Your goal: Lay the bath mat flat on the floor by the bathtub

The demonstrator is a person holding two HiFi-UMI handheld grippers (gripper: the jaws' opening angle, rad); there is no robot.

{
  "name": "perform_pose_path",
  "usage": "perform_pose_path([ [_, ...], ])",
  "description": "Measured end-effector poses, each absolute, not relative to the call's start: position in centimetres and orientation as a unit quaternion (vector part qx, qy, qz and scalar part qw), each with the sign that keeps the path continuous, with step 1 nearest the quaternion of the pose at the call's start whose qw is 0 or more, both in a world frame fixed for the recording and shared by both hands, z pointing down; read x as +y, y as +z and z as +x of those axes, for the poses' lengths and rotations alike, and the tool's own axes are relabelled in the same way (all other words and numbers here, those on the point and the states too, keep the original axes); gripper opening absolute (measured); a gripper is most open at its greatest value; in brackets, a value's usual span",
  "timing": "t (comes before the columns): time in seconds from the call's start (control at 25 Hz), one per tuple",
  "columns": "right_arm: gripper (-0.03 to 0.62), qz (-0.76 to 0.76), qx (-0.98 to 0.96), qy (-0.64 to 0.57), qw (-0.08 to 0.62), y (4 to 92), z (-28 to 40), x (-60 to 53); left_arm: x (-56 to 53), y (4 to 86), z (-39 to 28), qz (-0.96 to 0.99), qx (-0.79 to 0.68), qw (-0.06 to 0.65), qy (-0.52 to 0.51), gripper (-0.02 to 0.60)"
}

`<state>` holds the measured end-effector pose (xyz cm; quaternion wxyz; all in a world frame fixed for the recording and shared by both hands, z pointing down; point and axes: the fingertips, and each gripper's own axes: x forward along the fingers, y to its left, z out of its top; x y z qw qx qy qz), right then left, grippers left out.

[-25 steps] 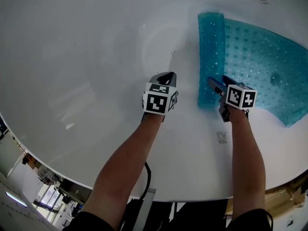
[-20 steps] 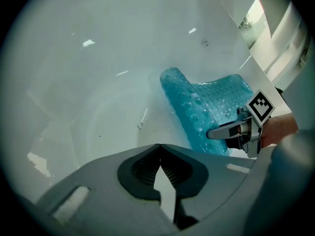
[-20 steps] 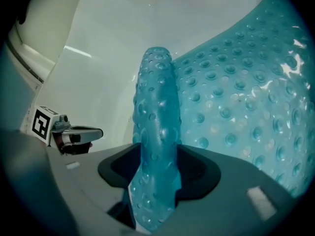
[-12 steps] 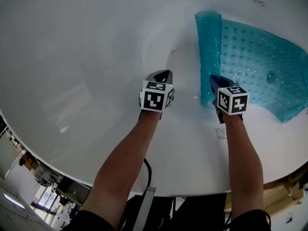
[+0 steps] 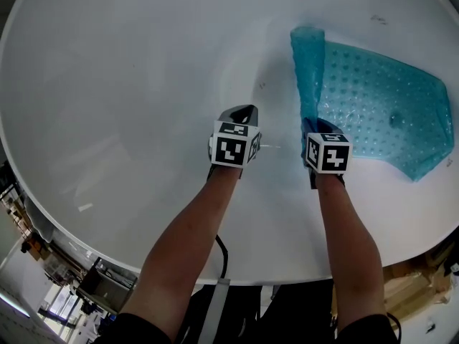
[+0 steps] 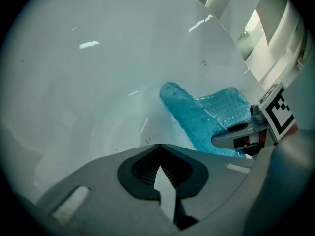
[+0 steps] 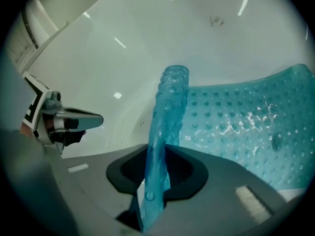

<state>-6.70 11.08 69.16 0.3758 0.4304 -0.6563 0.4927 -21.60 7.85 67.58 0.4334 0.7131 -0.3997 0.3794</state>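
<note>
**Item: bath mat (image 5: 380, 95).** Translucent blue, studded. It is spread over the far right part of a white glossy basin (image 5: 129, 84), and its right end rides a little up the curved wall. The left margin is turned over on itself into a folded strip (image 5: 310, 63). The long axis of that strip runs from the near side towards the far side of the basin. The mat is therefore not yet flat.

**Item: right gripper (image 5: 315, 125).** It is placed at the near end of the folded strip and aligned with it. The fold is seen standing on edge between the two jaws and pinched there, with a narrow gap taken up by the doubled material. The jaws are opening slightly at this moment. The main sheet lies to the right of the jaws and the bare basin to the left.

**Item: left gripper (image 5: 247, 111).** Its jaws are closed together with nothing between them. It is held over bare basin just left of the fold, apart from the mat.

**Relation governing the next move (judged).** The strip is hinged along its right side. A pull of the gripped end leftward, towards the left gripper, would be needed to open it out. The right gripper is the one on the mat, and the left is near enough to take the far part of the strip.
</note>
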Motion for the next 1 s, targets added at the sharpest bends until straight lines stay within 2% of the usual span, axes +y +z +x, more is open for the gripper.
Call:
perform_pose_path([
  [0.24, 0.1, 0.445, -0.644, 0.487, 0.388, 70.7, -8.8, 11.5, 7.6, 67.3, -23.4, 0.721, -0.402, 0.422, 0.374, 0.005],
  [0.44, 0.186, 0.441, -0.646, 0.499, 0.373, 72.1, -11.6, 12.1, 7.9, 68.3, -25.4, 0.717, -0.41, 0.426, 0.37, 0.005],
  [0.48, 0.18, 0.436, -0.65, 0.501, 0.369, 72.2, -12.3, 12.3, 8.0, 68.4, -25.6, 0.716, -0.411, 0.428, 0.369, 0.005],
  [0.56, 0.066, 0.422, -0.66, 0.503, 0.365, 72.2, -14.0, 12.9, 8.4, 68.7, -25.9, 0.715, -0.411, 0.43, 0.368, 0.005],
  [0.72, 0.071, 0.397, -0.677, 0.502, 0.365, 71.7, -16.1, 13.8, 9.2, 69.1, -26.4, 0.709, -0.412, 0.435, 0.373, 0.005],
  [1.0, 0.128, 0.413, -0.668, 0.506, 0.357, 70.0, -12.6, 11.9, 9.1, 68.6, -26.4, 0.701, -0.413, 0.437, 0.383, 0.005],
])
